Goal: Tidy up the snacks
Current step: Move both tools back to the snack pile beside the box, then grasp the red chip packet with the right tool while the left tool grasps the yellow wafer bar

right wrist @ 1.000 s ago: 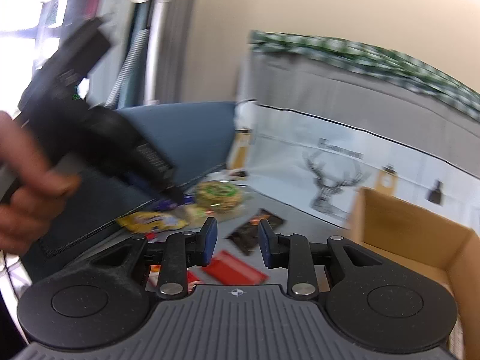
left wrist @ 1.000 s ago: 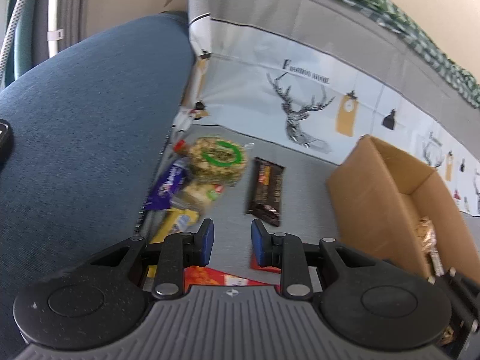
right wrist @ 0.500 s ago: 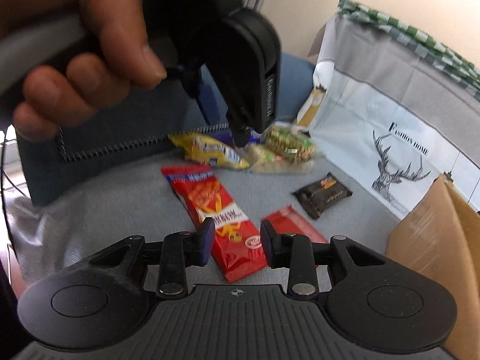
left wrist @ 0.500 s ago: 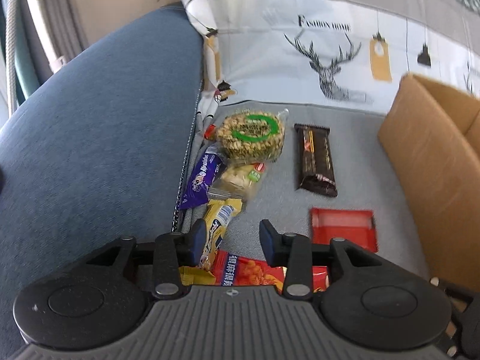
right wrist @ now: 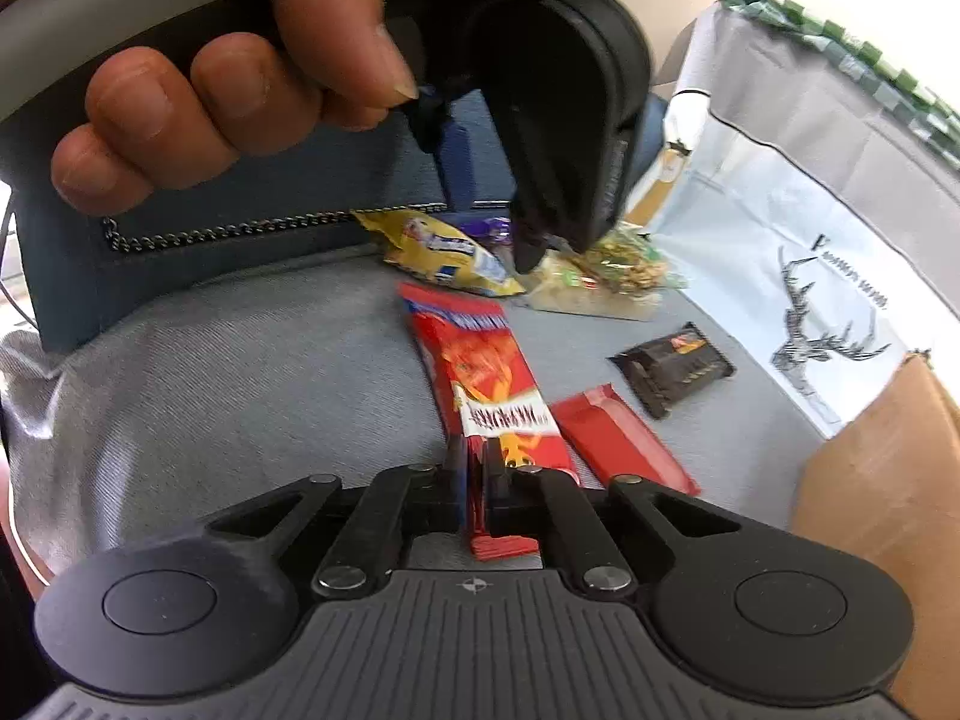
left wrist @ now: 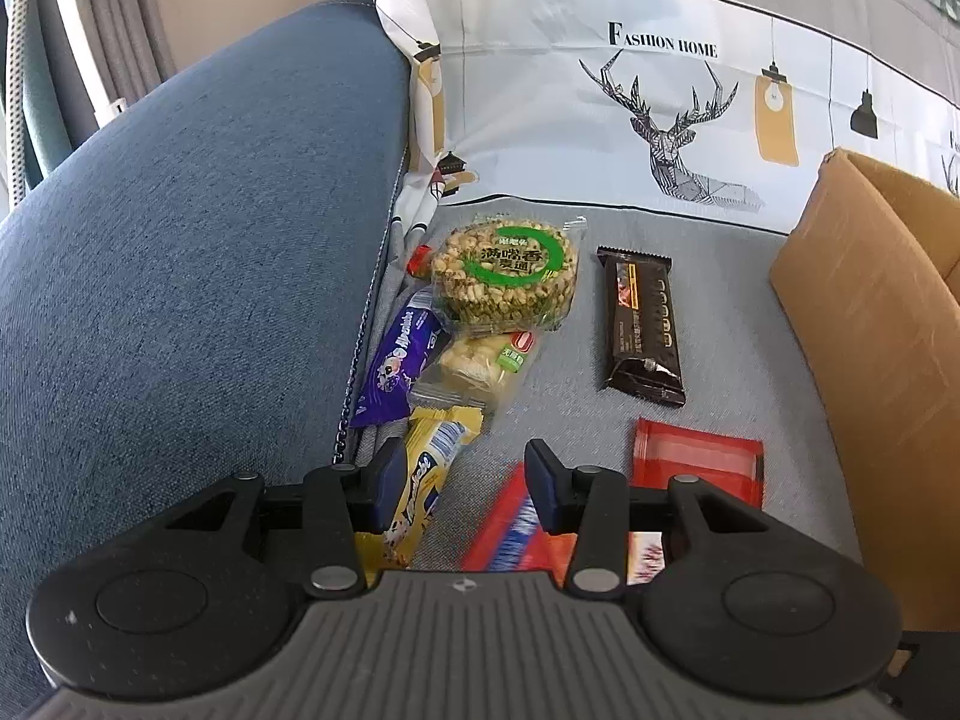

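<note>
Grey sofa seat fabric [left wrist: 732, 324] is filling the middle of both views, with a blue armrest [left wrist: 180, 252] taking up the left of the left wrist frame and a deer-print cover [left wrist: 660, 120] running across the top. At the right edge, a cardboard box [left wrist: 870, 312] is standing on the seat. In the upper left of the right wrist frame, a hand [right wrist: 210, 72] is gripping the left gripper's handle.

The snacks are lying loose on the seat. Biggest of them, the long red snack pack [right wrist: 480, 372] is stretching from the centre of the right wrist frame down into the right gripper [right wrist: 477, 480], whose fingers are pressed close and pinching the pack's near end between them. Beside it on the right, a flat red packet [right wrist: 624, 444] is lying just apart. Toward the upper centre of the left wrist frame, a round green-labelled nut cake [left wrist: 507, 282] is resting against a pale clear-wrapped snack [left wrist: 480, 366], with a purple packet [left wrist: 399, 360] tucked along the armrest seam. A dark brown bar [left wrist: 642, 324] is lying alone, right of centre.

The left gripper [left wrist: 462, 483] is hovering with its fingers spread wide; a yellow packet [left wrist: 426, 474] is lying below, just inside the left finger, untouched.
</note>
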Motion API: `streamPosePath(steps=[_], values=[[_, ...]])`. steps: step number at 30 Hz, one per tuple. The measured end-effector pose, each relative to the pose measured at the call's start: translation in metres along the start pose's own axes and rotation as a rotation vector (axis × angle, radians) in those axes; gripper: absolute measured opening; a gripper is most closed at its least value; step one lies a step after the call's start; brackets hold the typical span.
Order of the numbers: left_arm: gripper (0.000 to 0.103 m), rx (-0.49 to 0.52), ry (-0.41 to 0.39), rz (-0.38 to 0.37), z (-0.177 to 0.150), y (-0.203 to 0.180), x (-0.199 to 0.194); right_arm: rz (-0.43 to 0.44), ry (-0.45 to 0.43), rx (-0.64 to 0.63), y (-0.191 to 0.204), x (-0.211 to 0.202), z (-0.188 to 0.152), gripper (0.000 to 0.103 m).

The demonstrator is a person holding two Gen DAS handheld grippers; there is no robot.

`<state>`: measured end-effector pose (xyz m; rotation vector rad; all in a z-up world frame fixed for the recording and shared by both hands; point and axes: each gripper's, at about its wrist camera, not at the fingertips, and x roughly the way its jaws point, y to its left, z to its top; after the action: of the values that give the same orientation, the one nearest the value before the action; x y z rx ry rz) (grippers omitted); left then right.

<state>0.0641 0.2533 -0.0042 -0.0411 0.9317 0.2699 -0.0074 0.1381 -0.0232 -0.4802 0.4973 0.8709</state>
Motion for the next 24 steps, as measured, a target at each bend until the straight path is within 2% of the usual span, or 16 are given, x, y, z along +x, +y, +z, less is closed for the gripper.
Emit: streamPosePath(steps=[3, 5, 7, 9, 10, 11, 13, 18, 20, 24], values=[[0.048, 0.003, 0.0, 0.003, 0.0, -0.001, 0.0, -0.052, 0.039, -0.024, -0.001, -0.006, -0.003, 0.002], [0.048, 0.017, 0.003, 0.016, -0.001, -0.004, 0.0, -0.083, 0.095, -0.029, 0.002, -0.012, -0.005, 0.002], [0.048, 0.041, 0.005, 0.035, -0.003, -0.007, 0.001, -0.055, 0.118, 0.008, 0.001, -0.021, -0.007, 0.003], [0.048, 0.071, 0.015, 0.054, -0.005, -0.011, 0.005, -0.011, 0.093, 0.05, -0.002, -0.03, -0.006, 0.004], [0.048, 0.08, 0.021, 0.061, -0.005, -0.012, 0.007, 0.013, 0.059, 0.062, -0.003, -0.034, -0.004, 0.013], [0.048, 0.09, 0.026, 0.067, -0.006, -0.013, 0.009, 0.014, 0.031, 0.06, -0.004, -0.035, -0.003, 0.039], [0.048, 0.108, 0.031, 0.08, -0.007, -0.014, 0.013, -0.031, 0.002, 0.07, -0.007, -0.032, -0.002, 0.075], [0.048, 0.189, 0.058, 0.118, -0.01, -0.021, 0.029, -0.002, 0.113, 0.212, -0.029, 0.004, -0.009, 0.077], [0.048, 0.222, 0.079, 0.133, -0.011, -0.024, 0.037, 0.011, 0.12, 0.283, -0.038, 0.009, -0.009, 0.08], [0.046, 0.236, 0.103, 0.138, -0.013, -0.026, 0.048, 0.07, 0.146, 0.394, -0.05, 0.016, -0.013, 0.073]])
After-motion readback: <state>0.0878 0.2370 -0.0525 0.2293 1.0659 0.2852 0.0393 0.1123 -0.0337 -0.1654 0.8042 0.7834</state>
